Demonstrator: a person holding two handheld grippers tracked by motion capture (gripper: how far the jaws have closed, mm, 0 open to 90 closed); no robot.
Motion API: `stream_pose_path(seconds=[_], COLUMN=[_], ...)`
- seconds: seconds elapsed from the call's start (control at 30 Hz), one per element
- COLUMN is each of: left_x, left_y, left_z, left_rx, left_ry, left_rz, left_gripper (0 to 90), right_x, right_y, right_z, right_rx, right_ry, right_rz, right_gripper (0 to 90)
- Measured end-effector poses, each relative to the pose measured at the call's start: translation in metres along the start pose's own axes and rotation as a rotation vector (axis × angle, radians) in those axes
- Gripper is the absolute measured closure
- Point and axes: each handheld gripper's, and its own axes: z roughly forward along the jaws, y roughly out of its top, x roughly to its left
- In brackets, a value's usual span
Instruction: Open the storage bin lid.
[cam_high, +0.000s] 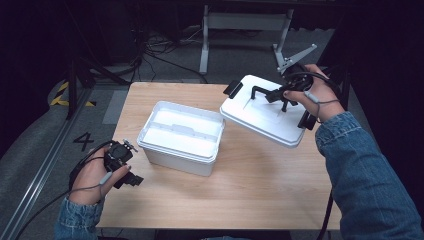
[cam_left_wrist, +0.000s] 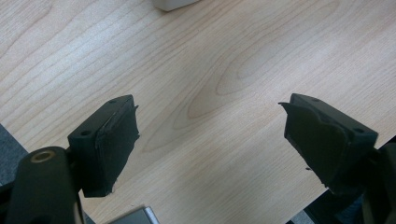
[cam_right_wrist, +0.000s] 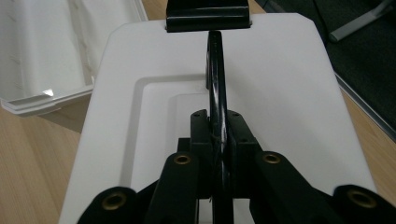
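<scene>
A white lid (cam_high: 260, 112) with a black handle (cam_high: 264, 93) and black end latches hangs tilted above the table's right half. My right gripper (cam_high: 283, 96) is shut on that handle; in the right gripper view the jaws clamp the thin black handle (cam_right_wrist: 215, 70) over the white lid (cam_right_wrist: 280, 84). The open white box (cam_high: 181, 136) stands at the table's middle, and its interior (cam_right_wrist: 42, 46) looks empty. My left gripper (cam_high: 131, 165) stands open low over the table's left front, with bare wood between its pads (cam_left_wrist: 114, 140).
The wooden table (cam_high: 240, 190) has free room in front and to the right of the box. Beyond the far edge lie floor cables (cam_high: 160, 50) and a metal desk frame (cam_high: 240, 30). Dark floor drops off at both sides.
</scene>
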Motion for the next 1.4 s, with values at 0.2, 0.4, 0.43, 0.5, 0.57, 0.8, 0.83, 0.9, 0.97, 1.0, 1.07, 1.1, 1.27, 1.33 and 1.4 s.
stream_pose_path(seconds=[0.2,0.4,0.43,0.5,0.57,0.8,0.83,0.9,0.97,1.0,1.07,1.1,1.27,1.33,1.4], left_x=[0.001,0.002,0.002,0.002,0.002,0.003,0.003,0.004,0.004,0.005,0.004,0.004,0.003,0.004,0.004], left_y=[0.001,0.000,0.000,0.000,0.000,0.001,0.001,0.000,0.000,0.001,0.001,0.001,0.001,0.000,0.000], left_z=[0.001,0.001,0.001,0.002,0.002,0.004,0.004,0.005,0.005,0.006,0.006,0.007,0.007,0.007,0.007], left_rx=[0.007,0.009,0.010,0.009,0.014,0.020,0.020,0.020,0.023,0.024,0.029,0.031,0.031,0.028,0.031], left_ry=[0.006,0.006,0.006,0.006,0.008,0.017,0.017,0.020,0.018,0.019,0.019,0.019,0.019,0.021,0.018], left_rz=[0.004,0.000,-0.001,-0.001,-0.004,-0.002,-0.004,-0.005,-0.010,-0.005,-0.003,0.007,0.003,0.004,0.004], left_gripper=[18.4,18.4,18.4,18.4,18.5,18.7,18.6,18.6,18.6,18.6,18.6,18.6,18.6,18.6,18.6], right_x=[-0.012,-0.028,-0.030,-0.034,-0.037,-0.045,-0.046,-0.048,-0.050,-0.050,-0.052,-0.052,-0.054,-0.054,-0.055], right_y=[-0.014,-0.032,-0.035,-0.041,-0.047,-0.068,-0.070,-0.075,-0.079,-0.081,-0.085,-0.087,-0.096,-0.098,-0.101], right_z=[0.001,0.009,0.010,0.014,0.019,0.038,0.041,0.045,0.049,0.051,0.056,0.059,0.072,0.076,0.080], right_rx=[0.009,0.015,0.017,0.024,0.036,0.057,0.057,0.061,0.059,0.057,0.057,0.061,0.065,0.064,0.065], right_ry=[-0.016,-0.035,-0.039,-0.047,-0.053,-0.056,-0.057,-0.056,-0.055,-0.052,-0.043,-0.042,-0.029,-0.027,-0.026], right_rz=[0.045,0.100,0.108,0.112,0.118,0.146,0.149,0.158,0.171,0.177,0.194,0.200,0.207,0.209,0.216], right_gripper=[83.6,83.6,83.5,83.5,83.6,83.6,83.6,83.5,83.5,83.6,83.6,83.6,83.6,83.6,83.6])
